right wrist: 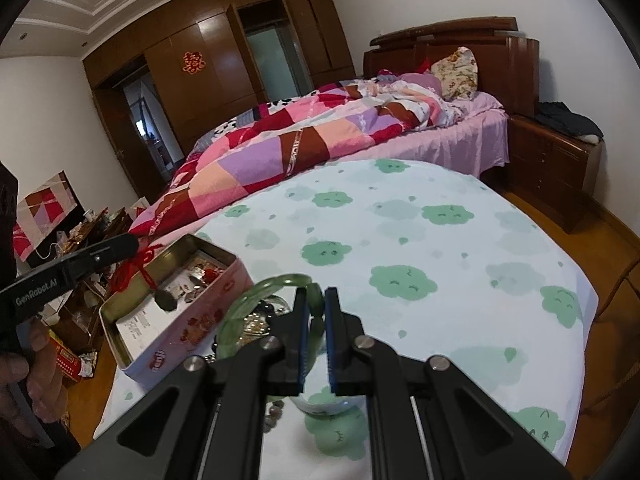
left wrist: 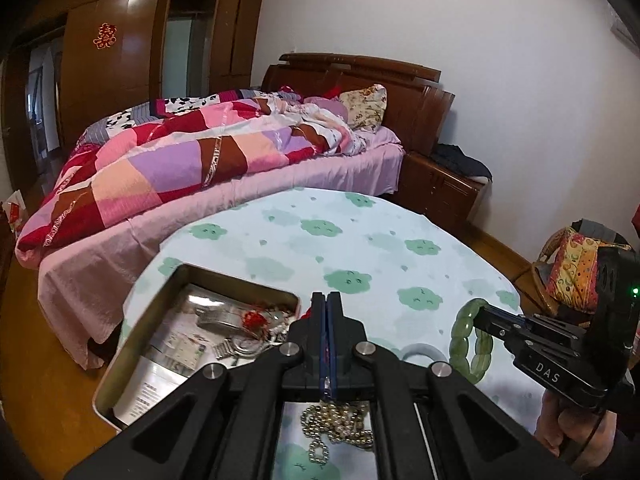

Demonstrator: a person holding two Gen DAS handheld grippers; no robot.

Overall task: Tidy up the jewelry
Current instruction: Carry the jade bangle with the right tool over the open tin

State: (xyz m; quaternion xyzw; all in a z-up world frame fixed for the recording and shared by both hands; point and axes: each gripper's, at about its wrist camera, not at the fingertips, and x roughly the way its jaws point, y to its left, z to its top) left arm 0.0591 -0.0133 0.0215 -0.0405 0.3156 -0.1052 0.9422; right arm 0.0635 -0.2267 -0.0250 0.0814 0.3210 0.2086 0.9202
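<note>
My left gripper [left wrist: 327, 298] is shut. In the right wrist view the left gripper [right wrist: 130, 245] pinches a red cord [right wrist: 136, 268], and a dark pendant [right wrist: 165, 300] dangles from it over the open pink tin [right wrist: 216, 304]. The tin [left wrist: 160, 300] holds papers and several metal pieces. My right gripper [right wrist: 316, 296] is shut on a green jade bracelet [right wrist: 256, 300], held above the table. From the left wrist view the right gripper [left wrist: 478, 314] grips that bracelet [left wrist: 466, 344] right of the tin. A bead necklace [left wrist: 340, 428] lies under my left gripper.
The round table [left wrist: 360, 232] wears a pale cloth with green clouds. A pale bangle [left wrist: 420, 350] lies near the bracelet. More beads [right wrist: 256, 326] lie beside the tin. A bed [right wrist: 320, 132] stands just behind the table, a nightstand [right wrist: 560, 168] at right, floor clutter [right wrist: 76, 248] at left.
</note>
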